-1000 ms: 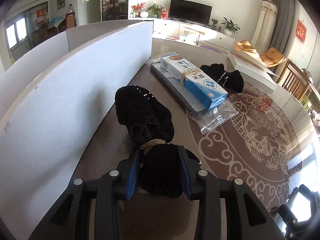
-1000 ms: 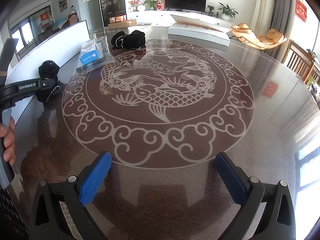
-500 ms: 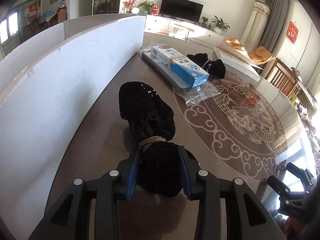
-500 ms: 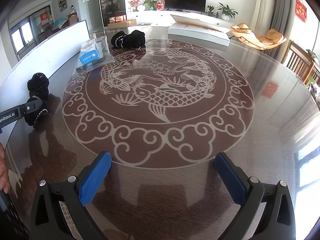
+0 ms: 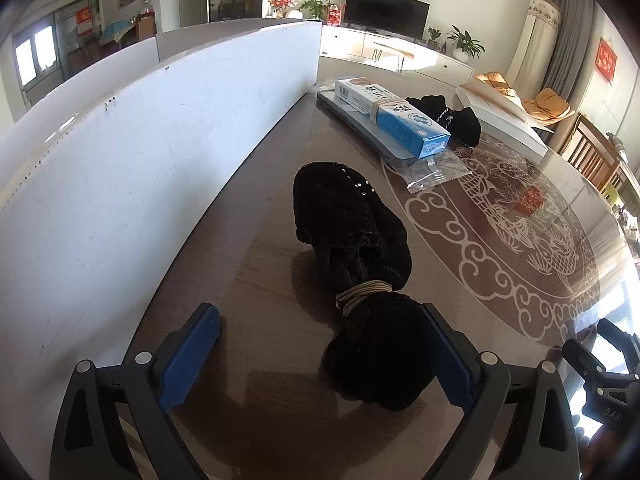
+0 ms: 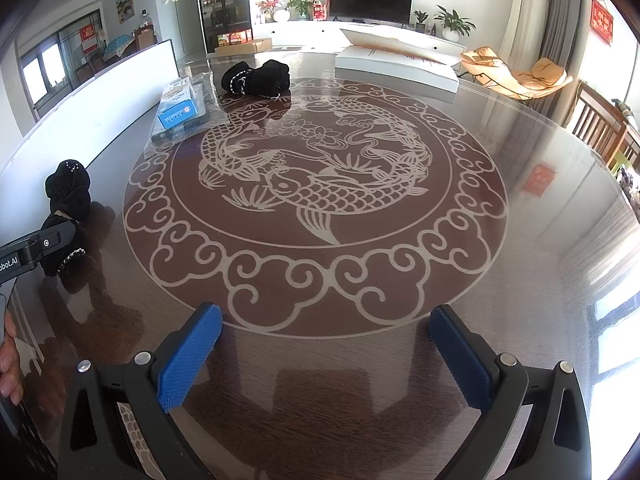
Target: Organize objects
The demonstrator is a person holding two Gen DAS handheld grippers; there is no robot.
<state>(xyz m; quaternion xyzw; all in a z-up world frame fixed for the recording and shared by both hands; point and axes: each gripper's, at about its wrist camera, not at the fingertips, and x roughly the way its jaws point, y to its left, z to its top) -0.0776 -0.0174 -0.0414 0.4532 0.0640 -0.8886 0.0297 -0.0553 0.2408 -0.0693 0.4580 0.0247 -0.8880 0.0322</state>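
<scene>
The left tongs [image 5: 316,360] are standing wide over the near left part of the table [image 5: 256,272], their jaws having just been opening, and the black bundle [image 5: 360,264] is lying between them but off to the right. Its near lobe is resting against the right pad [image 5: 448,364], while the left pad is well clear, so nothing is being squeezed. The bundle is stretching away from the tongs, long axis running near to far and leaning a little left, with a rubber band [image 5: 362,294] cinching its waist just beyond the pads. It is lying beside the white board [image 5: 140,160] on the left.

The right tongs [image 6: 324,360] are hanging wide and empty over the table's near edge, well apart from the bundle, which sits far to their left; the left hand is plainly the nearer one.

Farther along the board, the blue box [image 5: 394,118] is lying on a plastic bag [image 5: 434,172], and a second black bundle [image 5: 448,118] is sitting just behind it. Judging by this, the next pick probably lies ahead of the left tongs.
</scene>
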